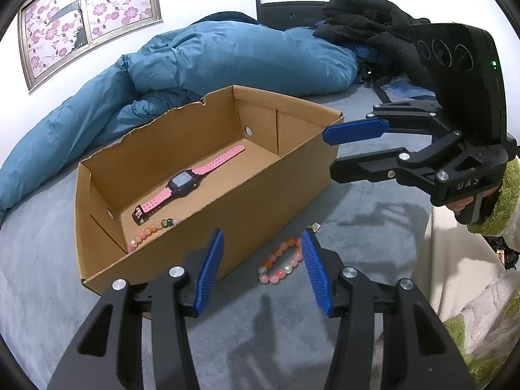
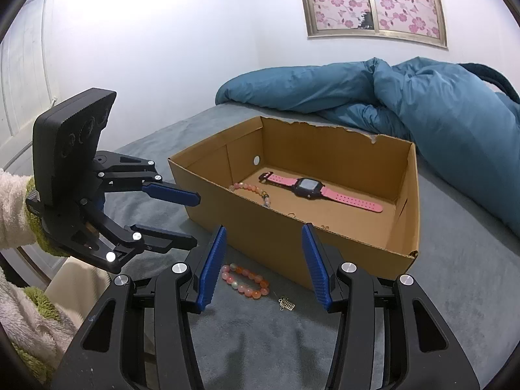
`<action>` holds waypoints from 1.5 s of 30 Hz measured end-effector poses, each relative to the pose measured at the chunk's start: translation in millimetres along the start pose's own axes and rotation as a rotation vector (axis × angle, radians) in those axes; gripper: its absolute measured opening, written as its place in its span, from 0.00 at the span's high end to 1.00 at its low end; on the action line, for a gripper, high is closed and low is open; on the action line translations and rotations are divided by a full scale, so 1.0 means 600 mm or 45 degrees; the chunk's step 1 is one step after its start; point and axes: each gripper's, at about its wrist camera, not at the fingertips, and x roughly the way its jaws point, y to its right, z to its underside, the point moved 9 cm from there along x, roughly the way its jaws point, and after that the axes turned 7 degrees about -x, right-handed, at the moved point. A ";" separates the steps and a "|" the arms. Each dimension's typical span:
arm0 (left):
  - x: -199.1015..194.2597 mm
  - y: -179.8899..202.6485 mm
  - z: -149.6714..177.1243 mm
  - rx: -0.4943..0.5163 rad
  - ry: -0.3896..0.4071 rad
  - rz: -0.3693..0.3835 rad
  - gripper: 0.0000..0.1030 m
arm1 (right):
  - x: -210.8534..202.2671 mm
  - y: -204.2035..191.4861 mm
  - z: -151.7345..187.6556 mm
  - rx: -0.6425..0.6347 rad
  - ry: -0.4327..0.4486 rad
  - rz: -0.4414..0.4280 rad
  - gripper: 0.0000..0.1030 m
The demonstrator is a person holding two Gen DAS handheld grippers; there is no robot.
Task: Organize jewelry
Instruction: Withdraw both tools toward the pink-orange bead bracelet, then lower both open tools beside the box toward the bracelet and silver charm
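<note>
Nearest to you, your left hand-held gripper (image 1: 262, 269) hangs with its blue pads apart and nothing between them, released. Your right hand-held gripper (image 2: 264, 265) stands the same way, pads spread and empty. In each view the other gripper also shows from the side with its fingers parted, and a fuzzy cream and green sleeve (image 2: 14, 208) covers your wrist.

Just ahead of both grippers, a bracelet of pink and orange beads (image 2: 245, 280) lies on the grey bed (image 2: 455, 292), close against the outer wall of the box. Just beside it on the bed lies a small metal charm (image 2: 286, 304), apart from the bracelet.

Beyond them stands an open cardboard box (image 2: 403, 234) with a torn far rim. Inside, along the near wall, a second string of pink beads (image 2: 250, 188) lies on the floor of the box. A pink watch (image 2: 307, 188) with a dark face lies flat and stretched out near the middle. Two or three tiny rings seem to lie on the box floor by the near wall, too small for you to tell more.

Behind the box, a rumpled blue duvet (image 2: 422, 97) is heaped on the bed. On the far white wall is a window (image 2: 373, 0) covered in pink flower film.
</note>
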 end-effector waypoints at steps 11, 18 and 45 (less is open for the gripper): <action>0.001 0.000 0.005 0.007 -0.011 -0.006 0.53 | -0.002 -0.003 -0.002 0.002 -0.002 0.001 0.55; 0.002 -0.002 0.008 0.009 -0.017 -0.008 0.53 | -0.002 -0.002 -0.002 0.002 -0.002 0.000 0.55; 0.023 0.018 0.036 0.019 -0.063 0.042 0.53 | 0.000 0.008 0.028 -0.021 -0.072 0.014 0.55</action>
